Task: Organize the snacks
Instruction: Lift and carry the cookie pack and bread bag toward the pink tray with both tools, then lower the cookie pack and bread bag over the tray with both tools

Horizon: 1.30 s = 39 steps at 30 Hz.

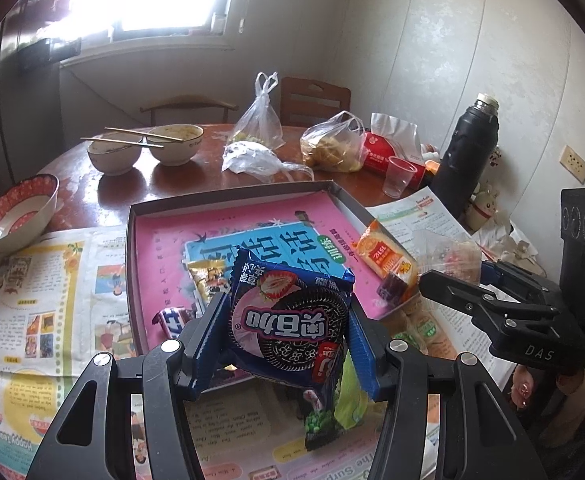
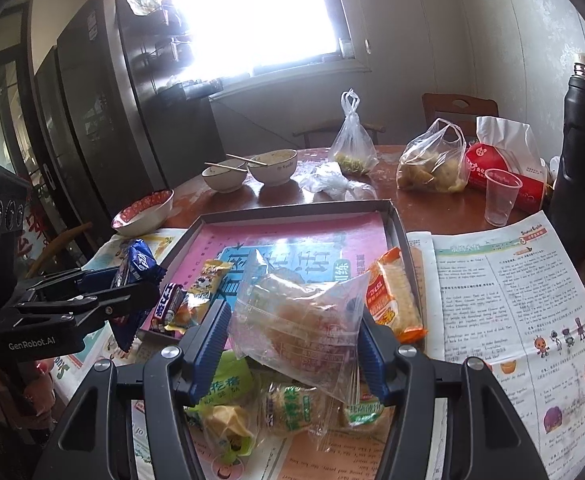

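My left gripper pinches the light, crinkly cookie pack by its sides over the tray's near edge; my right gripper squeezes a soft clear bag there, crushable, so grip gently

Your near blue cookie packet is glossy printed foil. Your crinkled clear plastic pastry bag shines. The shallow grey cardboard tray looks matt, and the printed newspaper under it is dull and creased. The far round wooden table gleams, worn.
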Available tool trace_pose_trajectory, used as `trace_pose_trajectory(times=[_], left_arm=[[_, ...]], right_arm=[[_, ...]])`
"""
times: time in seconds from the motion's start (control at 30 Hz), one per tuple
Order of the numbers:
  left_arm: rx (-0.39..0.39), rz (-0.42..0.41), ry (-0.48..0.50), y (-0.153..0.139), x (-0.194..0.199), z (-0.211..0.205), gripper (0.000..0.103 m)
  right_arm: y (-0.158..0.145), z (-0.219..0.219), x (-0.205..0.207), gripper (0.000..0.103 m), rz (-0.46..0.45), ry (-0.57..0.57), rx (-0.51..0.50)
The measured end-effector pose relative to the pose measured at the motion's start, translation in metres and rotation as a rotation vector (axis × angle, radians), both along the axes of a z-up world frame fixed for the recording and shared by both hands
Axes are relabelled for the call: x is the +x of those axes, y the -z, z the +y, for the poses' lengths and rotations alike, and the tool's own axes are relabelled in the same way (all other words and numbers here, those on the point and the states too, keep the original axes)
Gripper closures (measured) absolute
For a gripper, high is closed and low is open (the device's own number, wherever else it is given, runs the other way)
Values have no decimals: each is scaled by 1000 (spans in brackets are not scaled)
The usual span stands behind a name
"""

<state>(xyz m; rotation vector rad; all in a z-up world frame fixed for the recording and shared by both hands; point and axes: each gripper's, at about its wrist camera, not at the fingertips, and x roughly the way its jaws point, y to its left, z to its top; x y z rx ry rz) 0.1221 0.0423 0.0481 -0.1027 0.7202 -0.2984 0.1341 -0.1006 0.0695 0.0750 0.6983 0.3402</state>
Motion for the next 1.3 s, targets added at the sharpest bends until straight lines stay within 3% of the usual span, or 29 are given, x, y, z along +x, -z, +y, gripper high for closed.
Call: trace_pose_trajectory(times=[0.6, 1.3], left_arm=[[-5, 24, 1, 5, 29, -16, 45], [5, 73, 17, 27, 55, -25, 45]], right_arm=[[-9, 8, 20, 43, -27, 0, 5], [6, 8, 42, 43, 10, -7, -4]])
